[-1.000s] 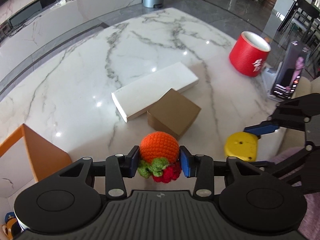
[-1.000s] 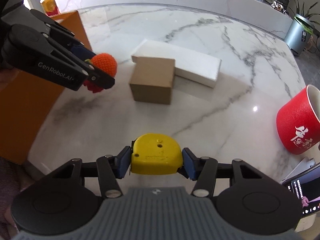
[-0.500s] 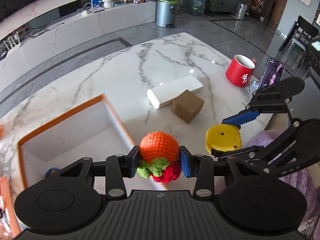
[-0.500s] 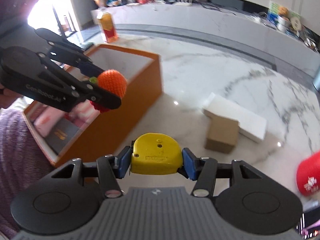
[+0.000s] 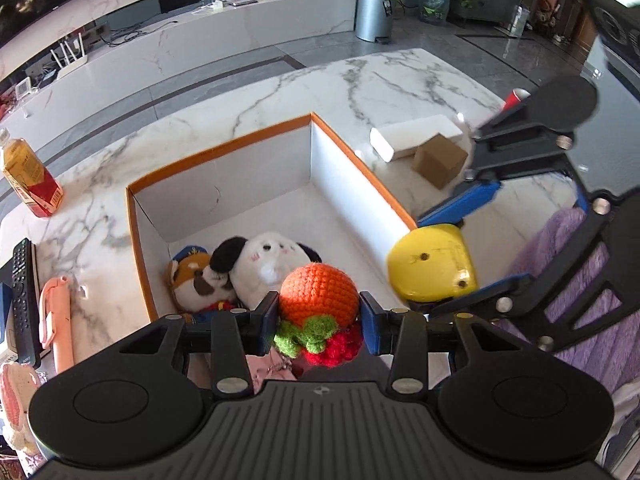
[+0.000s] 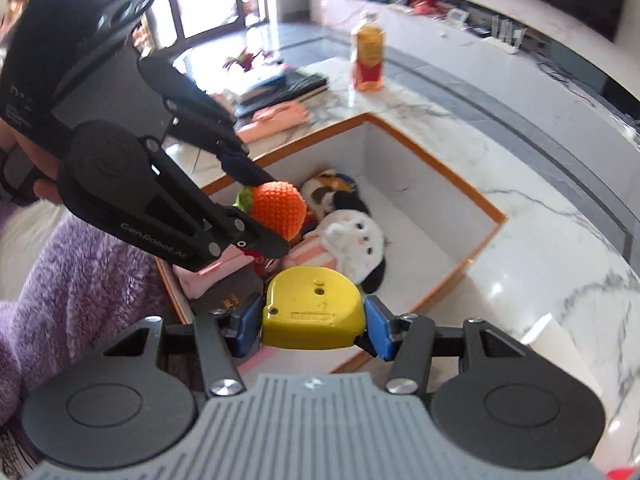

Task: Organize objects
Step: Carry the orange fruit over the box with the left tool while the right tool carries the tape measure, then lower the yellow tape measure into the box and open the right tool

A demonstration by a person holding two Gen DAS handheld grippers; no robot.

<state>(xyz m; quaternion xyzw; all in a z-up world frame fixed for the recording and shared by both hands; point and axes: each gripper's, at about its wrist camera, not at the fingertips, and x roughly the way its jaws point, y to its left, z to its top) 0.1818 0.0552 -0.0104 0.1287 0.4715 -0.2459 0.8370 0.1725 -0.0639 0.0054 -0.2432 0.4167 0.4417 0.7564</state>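
Overall, a white marble table [image 5: 328,92] fills both views. On it sits an orange-rimmed box [image 5: 224,148] with white inner walls, open at the top. Inside the box: a white-and-black plush [image 5: 272,258] touching a smaller brown-and-white plush dog [image 5: 196,276], plus pink items and a dark book with gold characters, too small to read, at the near end in the right wrist view.

Left gripper [image 5: 319,322] is clamped on an orange crochet ball [image 5: 318,290] with green leaves and red yarn below, held above the near end of the box, over the plush toys. Its arm reads "GenRobot.AI" in the right wrist view.

Right gripper [image 6: 313,322] is closed on a yellow tape measure [image 6: 314,308], blue pads pressed on both its sides, held above the box's near edge, just beside the left gripper. A small embossed label on its face is not legible.

Beyond the box on the table: a white flat box [image 5: 416,136] touching a small brown cardboard box [image 5: 440,160]. A red cup [image 5: 514,98] is mostly hidden behind the right gripper. Left of the box: a bottle of amber drink with red label [image 5: 28,180], print blurred; a black remote [image 5: 22,292]; a pink case [image 5: 58,320]. A purple fuzzy sleeve [image 5: 592,280] shows at the right. Off the table, a grey bin [image 5: 374,10].
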